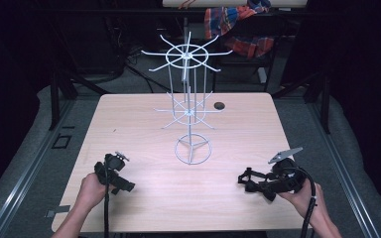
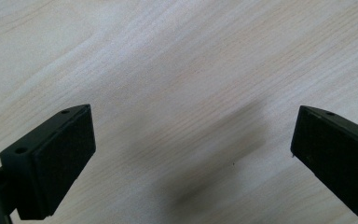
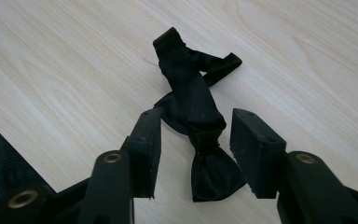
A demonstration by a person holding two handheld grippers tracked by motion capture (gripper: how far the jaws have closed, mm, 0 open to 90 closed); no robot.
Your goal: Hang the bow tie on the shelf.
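Observation:
A black bow tie (image 3: 191, 105) lies flat on the light wooden table (image 1: 144, 124) near its front right, with its strap looped behind it. My right gripper (image 3: 196, 116) is open, its jaws standing on either side of the tie's knot with a gap on each side. In the high view the bow tie (image 1: 247, 177) pokes out leftward from the right gripper (image 1: 259, 184). My left gripper (image 1: 124, 184) is low at the front left. In its own view the left gripper (image 2: 193, 130) is open wide over bare wood with nothing between the jaws.
A tall white wire display rack (image 1: 191, 111) with two tiers of radiating hooks stands mid-table on a ring base (image 1: 193, 148). A small dark hole (image 1: 220, 105) sits behind it. A plaid cloth (image 1: 238, 25) hangs beyond the table's far edge.

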